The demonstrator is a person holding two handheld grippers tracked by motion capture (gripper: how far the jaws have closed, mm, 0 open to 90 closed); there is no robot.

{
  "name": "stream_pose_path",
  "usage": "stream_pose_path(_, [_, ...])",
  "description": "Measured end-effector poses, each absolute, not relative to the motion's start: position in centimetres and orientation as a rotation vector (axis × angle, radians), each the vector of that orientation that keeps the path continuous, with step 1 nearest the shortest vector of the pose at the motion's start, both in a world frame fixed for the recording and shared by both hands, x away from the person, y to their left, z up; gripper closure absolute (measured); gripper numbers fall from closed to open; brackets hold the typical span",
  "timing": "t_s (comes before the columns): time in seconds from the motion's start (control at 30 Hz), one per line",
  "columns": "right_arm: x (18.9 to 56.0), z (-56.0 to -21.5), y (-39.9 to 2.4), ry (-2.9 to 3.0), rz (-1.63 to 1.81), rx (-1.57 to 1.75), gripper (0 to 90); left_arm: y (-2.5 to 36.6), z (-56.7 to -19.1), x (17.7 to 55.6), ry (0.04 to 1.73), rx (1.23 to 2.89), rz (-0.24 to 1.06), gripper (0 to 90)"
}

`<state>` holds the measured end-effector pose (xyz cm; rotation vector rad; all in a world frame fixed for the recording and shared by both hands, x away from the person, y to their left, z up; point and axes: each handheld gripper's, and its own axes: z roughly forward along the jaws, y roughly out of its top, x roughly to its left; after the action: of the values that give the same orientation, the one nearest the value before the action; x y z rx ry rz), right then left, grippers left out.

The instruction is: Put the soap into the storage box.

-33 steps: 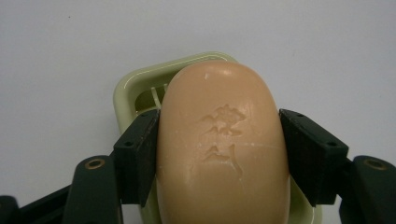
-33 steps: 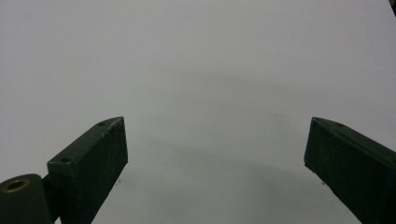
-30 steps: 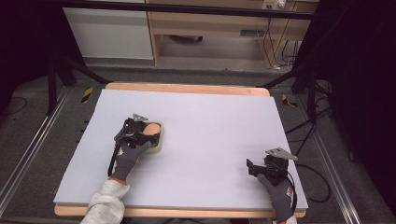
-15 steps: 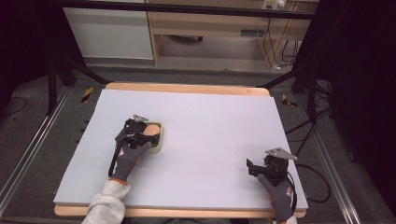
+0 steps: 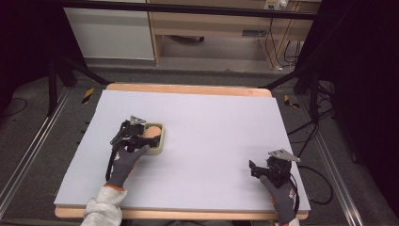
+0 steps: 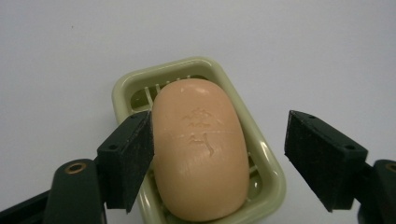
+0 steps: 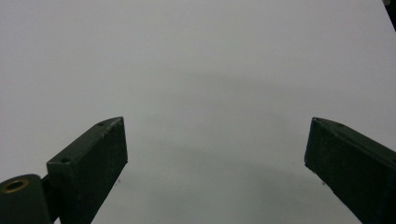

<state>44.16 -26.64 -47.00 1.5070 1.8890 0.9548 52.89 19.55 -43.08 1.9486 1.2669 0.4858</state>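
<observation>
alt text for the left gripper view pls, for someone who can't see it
A peach-coloured bar of soap lies in a pale green soap dish on a white table. The left gripper is open, its two black jaws either side of the soap, one near or touching it.

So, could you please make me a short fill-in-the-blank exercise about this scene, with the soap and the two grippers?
1. The peach-coloured bar of soap lies in a pale ______ soap dish.
2. The left gripper is ______, with one jaw at the soap's side and the other jaw apart from it.
3. Between the jaws of the right gripper there is only the bare ______.
4. In the high view, the soap dish sits on the table's ______ half.

Missing words: green; open; table; left
</observation>
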Motion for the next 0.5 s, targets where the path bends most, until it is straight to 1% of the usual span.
stream_pose_path(0.1, [44.1,-47.0,-26.8,1.881,0.953,1.511,6.3,19.9,-42.7,52.4,1.249,1.944,0.479,24.1])
stream_pose_path(0.13, [44.1,-47.0,-26.9,1.877,0.954,1.517,6.3,20.2,-42.5,51.7,1.240,1.942,0.477,25.2])
stream_pose_path(0.3, [44.0,-47.0,-27.1,1.868,0.947,1.528,6.4,20.8,-42.8,50.6,1.238,1.936,0.484,29.4])
stream_pose_path(0.5, [43.9,-47.1,-27.7,1.864,0.936,1.545,6.6,22.6,-42.9,48.5,1.236,1.899,0.508,32.6])
